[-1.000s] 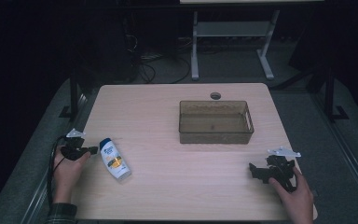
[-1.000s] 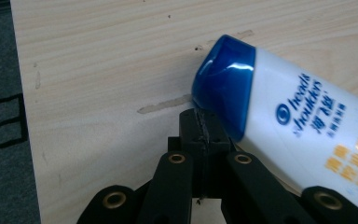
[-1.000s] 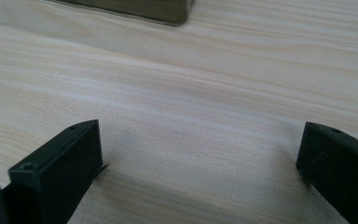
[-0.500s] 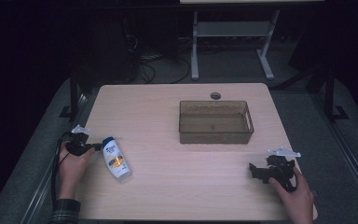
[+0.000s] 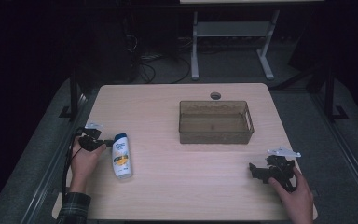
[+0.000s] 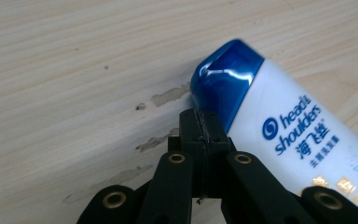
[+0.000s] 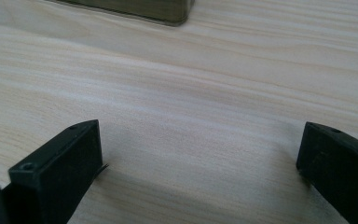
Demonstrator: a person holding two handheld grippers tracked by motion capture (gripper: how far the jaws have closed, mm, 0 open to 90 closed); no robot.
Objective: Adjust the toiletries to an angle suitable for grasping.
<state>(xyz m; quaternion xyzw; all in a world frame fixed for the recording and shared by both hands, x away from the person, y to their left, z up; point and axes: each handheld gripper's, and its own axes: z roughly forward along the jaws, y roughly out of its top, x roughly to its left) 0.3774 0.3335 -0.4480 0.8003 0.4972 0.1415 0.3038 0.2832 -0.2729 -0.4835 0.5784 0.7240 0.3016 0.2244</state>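
Near the right edge of the desk (image 5: 177, 196), the right hand-held gripper (image 5: 260, 172) rests with jaws spread wide, empty. Over at the left, the left hand-held gripper (image 6: 204, 128), jaws pressed together, nudges the blue cap of the shampoo bottle (image 5: 121, 156) lying flat. Looks like a push to line it up; next, I'd say, it must open to straddle the bottle for the far bin (image 5: 216, 135).

On my wooden table (image 5: 168, 196), right of centre in frame: translucent brown bin (image 5: 216, 122); cable hole (image 5: 215, 95) just above it; white stand (image 5: 230, 32) top centre, on floor
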